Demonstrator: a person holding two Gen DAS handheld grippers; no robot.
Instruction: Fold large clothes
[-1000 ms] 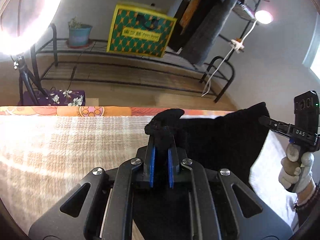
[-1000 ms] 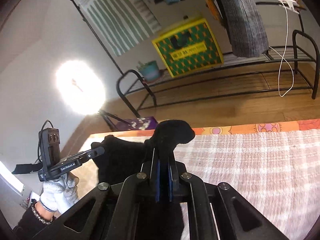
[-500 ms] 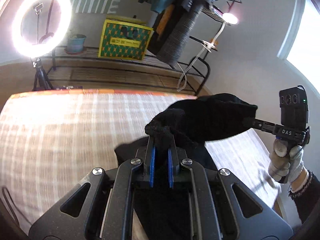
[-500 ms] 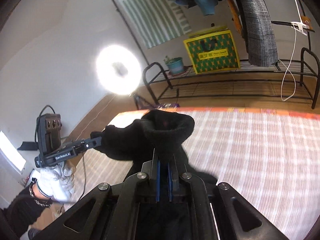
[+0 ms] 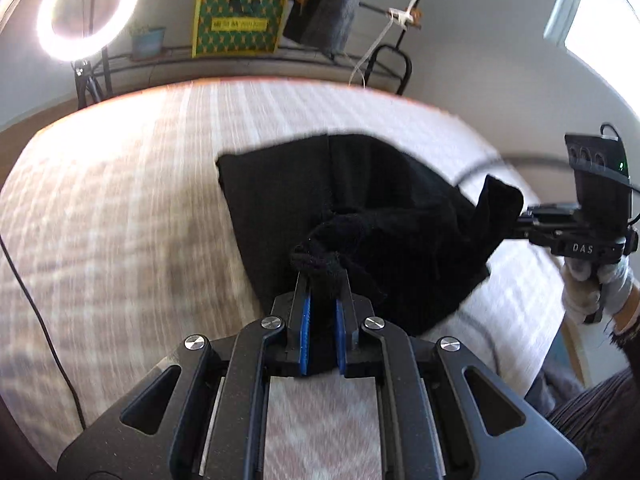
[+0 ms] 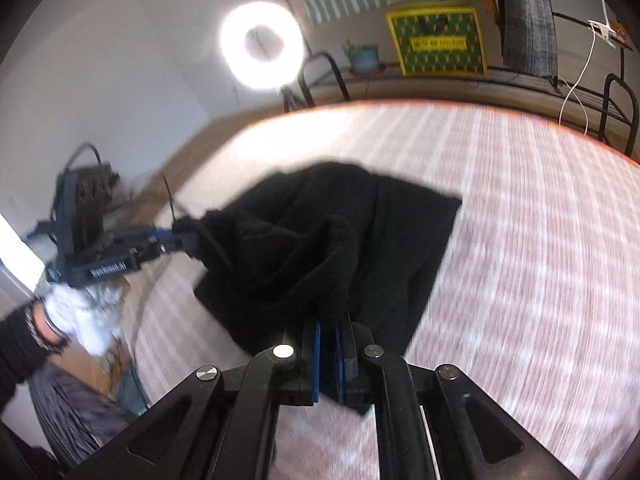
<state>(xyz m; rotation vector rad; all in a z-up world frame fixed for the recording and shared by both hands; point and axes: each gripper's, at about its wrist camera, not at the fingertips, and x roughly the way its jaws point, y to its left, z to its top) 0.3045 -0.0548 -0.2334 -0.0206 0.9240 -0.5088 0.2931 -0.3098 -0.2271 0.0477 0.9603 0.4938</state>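
Both grippers are pinching the black garment point(image 5: 360, 208), 1 corner each. Left gripper point(image 5: 320, 280): fingers point(image 5: 305, 316) nearly pressed together w/ a bunched knit edge clamped between the blue pads. Right gripper point(image 6: 328, 320): fingers almost fully together, cloth wadded up above them. In the left wrist view the right gripper is sitting at 3 o'clock, its tips buried in the other corner; the gloved right hand point(image 5: 592, 288) is gripping the handle.

What's changing: 1 s ago both cams were looking over the far bed edge at the rack, garment mostly hanging in the air. Now both are looking down on the bed point(image 5: 120, 220), w/ the held edge coming back toward the near side. The far part of the garment is now lying flat on the striped cover at 12 o'clock, straight fold line showing, the top layer doubling over it. Grip unchanged on both sides. Heavy motion blur on the bedspread, so the hands are moving fast.

Meaning for the task: looks like the fold-over is mid-swing, approx half done. The held edge is still bunched and off the bed, not laid down. Risk: corners landing uneven, since the middle is sagging between the 2 grippers.
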